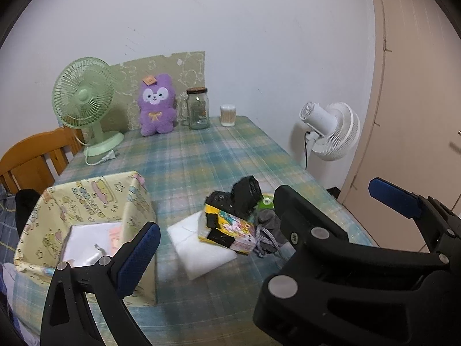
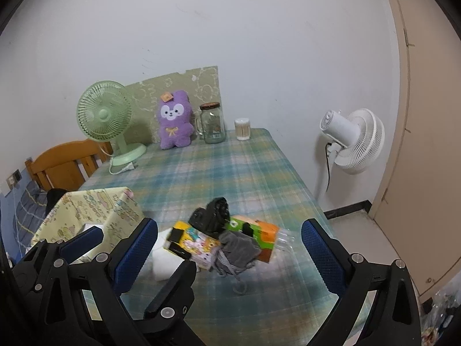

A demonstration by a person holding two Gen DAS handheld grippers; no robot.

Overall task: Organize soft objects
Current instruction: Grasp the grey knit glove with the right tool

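Note:
A pile lies mid-table: a black soft item (image 1: 245,196) (image 2: 211,216), a yellow cartoon-print pack (image 1: 227,227) (image 2: 191,240), a grey drawstring cloth (image 1: 269,227) (image 2: 237,249), an orange-green tissue pack (image 2: 259,235) and a white folded pad (image 1: 198,245) (image 2: 165,261). A yellow fabric basket (image 1: 86,204) (image 2: 95,207) stands at the left, holding white items (image 1: 89,242). A purple plush (image 1: 157,105) (image 2: 174,119) sits at the back. My left gripper (image 1: 265,230) is open and empty above the near table. My right gripper (image 2: 230,253) is open and empty, just in front of the pile.
A green desk fan (image 1: 83,106) (image 2: 106,121), a glass jar (image 1: 197,108) (image 2: 213,124) and a cotton-swab cup (image 1: 228,115) (image 2: 242,129) stand at the back of the plaid table (image 1: 207,155). A white fan (image 1: 331,129) (image 2: 357,141) is at the right, a wooden chair (image 1: 31,158) at the left.

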